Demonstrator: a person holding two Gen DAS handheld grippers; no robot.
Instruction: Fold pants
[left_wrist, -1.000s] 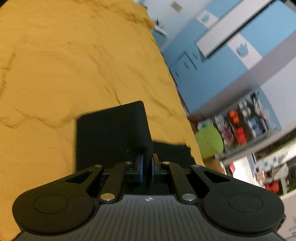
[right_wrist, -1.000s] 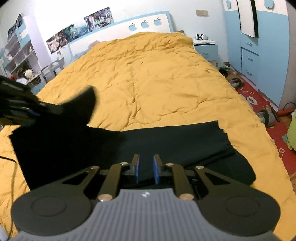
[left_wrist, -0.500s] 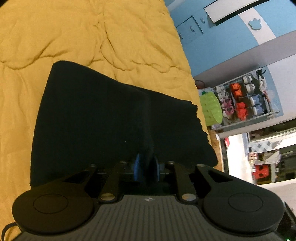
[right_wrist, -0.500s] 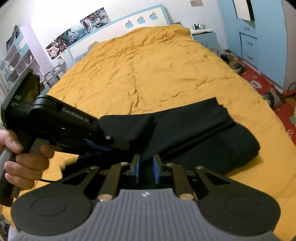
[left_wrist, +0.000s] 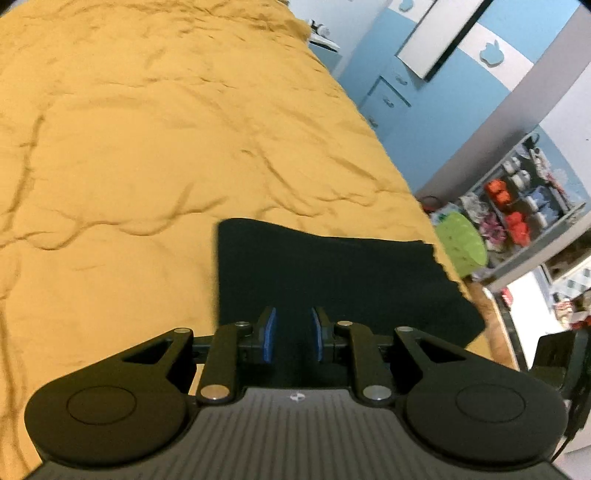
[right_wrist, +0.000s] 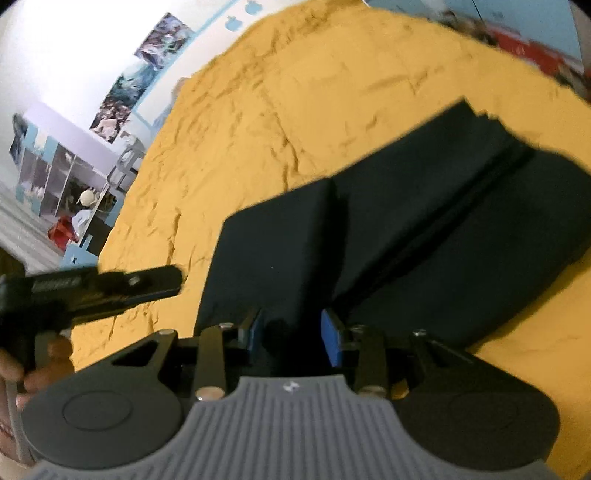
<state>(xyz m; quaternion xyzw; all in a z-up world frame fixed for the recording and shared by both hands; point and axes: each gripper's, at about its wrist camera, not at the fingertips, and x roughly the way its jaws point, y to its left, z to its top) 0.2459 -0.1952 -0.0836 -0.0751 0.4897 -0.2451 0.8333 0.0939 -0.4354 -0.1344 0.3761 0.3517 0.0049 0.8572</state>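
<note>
Black pants (right_wrist: 424, 221) folded flat, rumpled mustard quilt (left_wrist: 147, 129), soft creases

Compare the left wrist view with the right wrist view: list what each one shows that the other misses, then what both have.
Left wrist only: the green basket, the cluttered shelf rack and the blue wardrobe.

Right wrist only: the wall posters, the left gripper seen from outside beside the pants, and the hand holding it.

Both: the black pants lying folded on the yellow bedspread, and each camera's own open fingers; the right gripper holds nothing.
</note>
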